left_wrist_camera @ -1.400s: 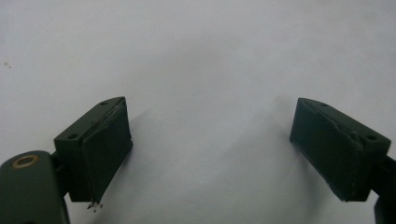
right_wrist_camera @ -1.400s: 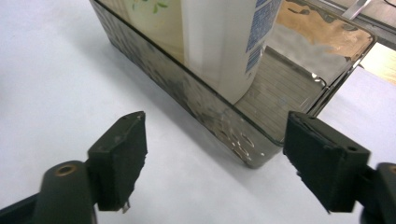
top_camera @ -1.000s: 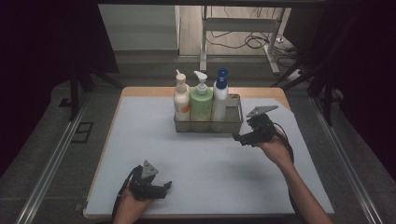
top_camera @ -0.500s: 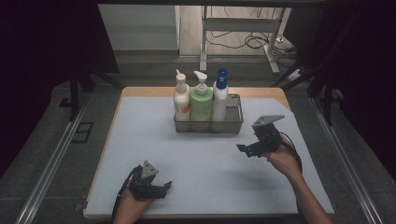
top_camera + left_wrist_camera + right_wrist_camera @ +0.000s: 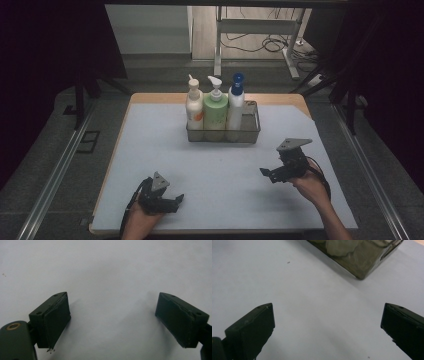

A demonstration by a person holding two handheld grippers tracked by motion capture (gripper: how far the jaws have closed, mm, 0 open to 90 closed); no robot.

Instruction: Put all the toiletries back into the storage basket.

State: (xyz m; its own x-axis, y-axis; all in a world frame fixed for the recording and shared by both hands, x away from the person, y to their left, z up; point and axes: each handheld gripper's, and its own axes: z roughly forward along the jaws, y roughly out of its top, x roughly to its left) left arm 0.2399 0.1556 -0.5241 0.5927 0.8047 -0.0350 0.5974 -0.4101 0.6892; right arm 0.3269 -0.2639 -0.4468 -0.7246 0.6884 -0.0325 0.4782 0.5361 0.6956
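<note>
On the table, a pale mat (image 5: 150, 150) is laid, and a metal basket (image 5: 250, 131) is placed near its far edge, about in the middle; three bottles are standing upright inside the basket, side by side. At the left is a cream bottle (image 5: 194, 107) with a pump, in the middle a green bottle (image 5: 215, 110) with a pump, and at the right a white bottle (image 5: 235, 107) with a blue cap; the bottles are seen touching or almost touching each other, and the right end of the basket is left free.

The right gripper (image 5: 270, 173) is held in the person's right hand (image 5: 310, 185) above the mat, in front of the basket and to its right, well apart from it; its jaws are spread wide and nothing is gripped between them. In the right gripper view, the two black jaws are seen far from each other over the bare mat, and a corner of the basket (image 5: 362, 262) is seen beyond them, with the bottles blurred through its wall.

The left gripper (image 5: 174, 201) is held low at the near edge of the mat, at the left side, far from the basket; its jaws are also released and empty. In the left gripper view, the pads (image 5: 58, 322) are seen apart, with only the plain mat surface (image 5: 110, 277) between them.
</note>
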